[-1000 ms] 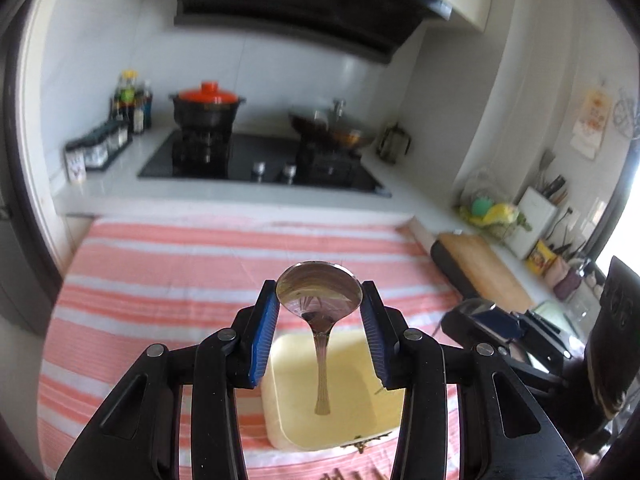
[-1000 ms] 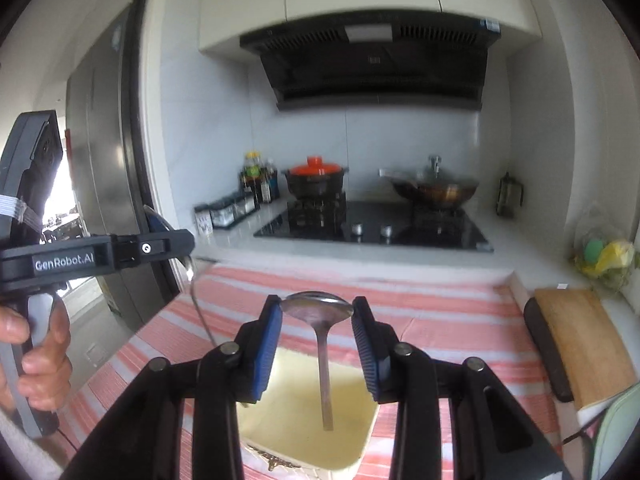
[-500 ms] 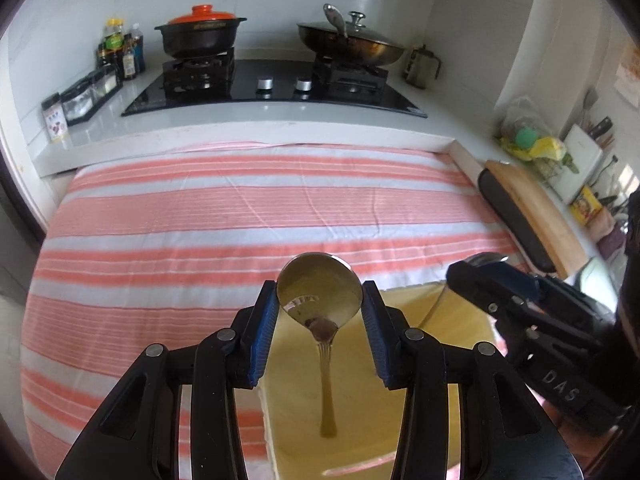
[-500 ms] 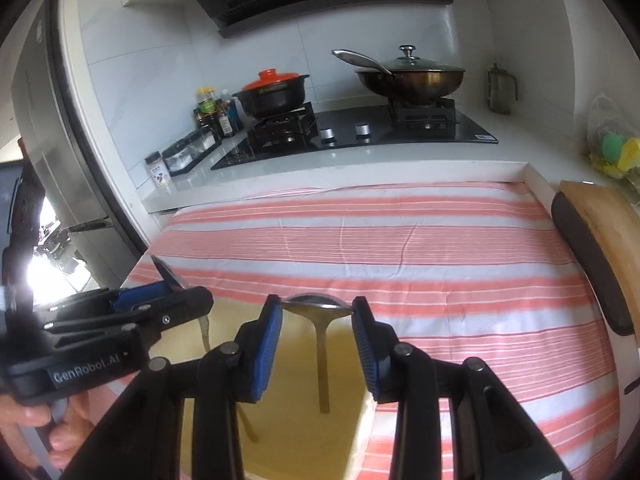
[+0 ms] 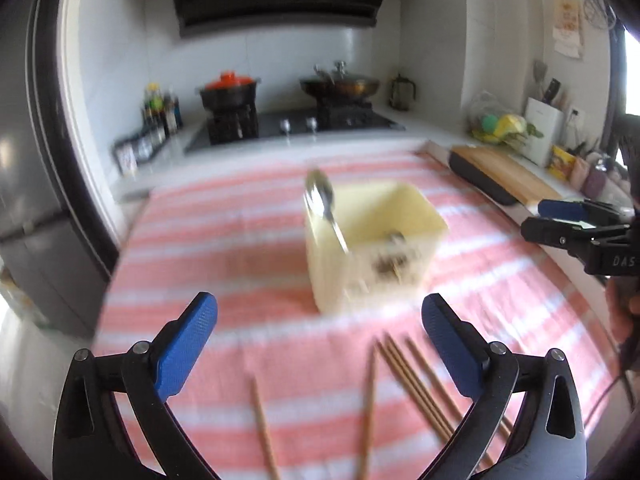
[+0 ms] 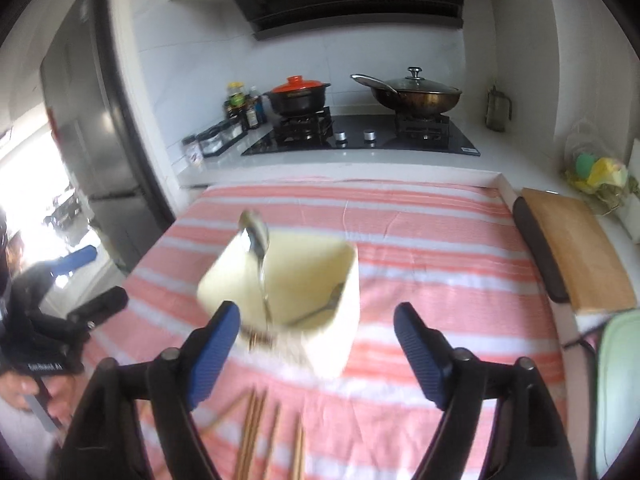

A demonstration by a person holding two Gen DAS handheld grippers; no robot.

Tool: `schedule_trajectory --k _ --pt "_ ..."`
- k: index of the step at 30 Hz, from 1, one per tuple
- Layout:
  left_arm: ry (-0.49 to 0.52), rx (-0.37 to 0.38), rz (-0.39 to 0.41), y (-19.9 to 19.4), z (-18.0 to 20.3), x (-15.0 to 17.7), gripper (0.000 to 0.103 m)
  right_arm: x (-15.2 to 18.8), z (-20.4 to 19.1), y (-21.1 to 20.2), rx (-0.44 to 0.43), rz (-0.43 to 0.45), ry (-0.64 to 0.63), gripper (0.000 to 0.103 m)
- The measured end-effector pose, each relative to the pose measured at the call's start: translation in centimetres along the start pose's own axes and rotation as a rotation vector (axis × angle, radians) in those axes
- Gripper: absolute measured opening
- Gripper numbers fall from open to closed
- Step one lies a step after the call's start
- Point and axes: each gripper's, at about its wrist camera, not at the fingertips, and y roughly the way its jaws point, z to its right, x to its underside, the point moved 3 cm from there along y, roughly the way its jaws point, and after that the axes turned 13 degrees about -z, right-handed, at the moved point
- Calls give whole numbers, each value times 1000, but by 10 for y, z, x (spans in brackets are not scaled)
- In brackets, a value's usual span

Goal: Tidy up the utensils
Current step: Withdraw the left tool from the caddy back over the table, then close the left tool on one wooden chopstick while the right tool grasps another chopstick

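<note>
A pale yellow utensil holder (image 5: pixel 372 240) stands on the striped cloth; it also shows in the right wrist view (image 6: pixel 288 276). A metal spoon (image 5: pixel 322 200) leans in it, bowl up; the right wrist view shows this spoon (image 6: pixel 256 240) too, and a second utensil (image 6: pixel 324 304) lying lower inside. Several wooden chopsticks (image 5: pixel 412 384) lie on the cloth in front, also in the right wrist view (image 6: pixel 256 424). My left gripper (image 5: pixel 320 340) is open and empty, back from the holder. My right gripper (image 6: pixel 316 344) is open and empty, just in front of it.
A red-and-white striped cloth (image 5: pixel 224 264) covers the counter. A stove with a red-lidded pot (image 6: pixel 298 96) and a wok (image 6: pixel 416 94) stands behind. A wooden cutting board (image 6: pixel 572 248) lies at the right. Spice jars (image 6: pixel 212 140) stand at the back left.
Both grippers have opened and let go of their spoons, which now rest in the holder. Both have pulled back, and the chopsticks have come into view.
</note>
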Motion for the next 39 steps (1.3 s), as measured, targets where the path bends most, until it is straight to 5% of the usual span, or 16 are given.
schedule_trajectory --k 3,8,10,12,24,27,30,33,39 --pt "-85 25 -66 -6 1 52 101 53 -7 -18 6 30 -1 88" --pt "-112 -163 -60 -11 8 100 102 126 -13 -35 -7 99 82 92" --pt "-96 -211 -56 -12 9 109 102 146 -15 -38 -1 115 95 103" --pt "-84 -235 -63 -11 12 115 102 163 -20 -38 16 106 92 103" --pt "-100 -223 -78 -10 15 128 103 195 -32 -30 47 50 53 103" --pt "-97 -151 -154 0 13 138 103 201 -23 -17 34 2 107 103" --pt "-123 -74 -175 4 -5 152 103 207 -8 4 136 -83 121 103" --pt "-172 -92 -203 12 -35 158 102 211 9 20 214 -148 115 92" --pt "-162 -64 -282 48 -63 149 101 195 -8 59 -6 -273 83 50"
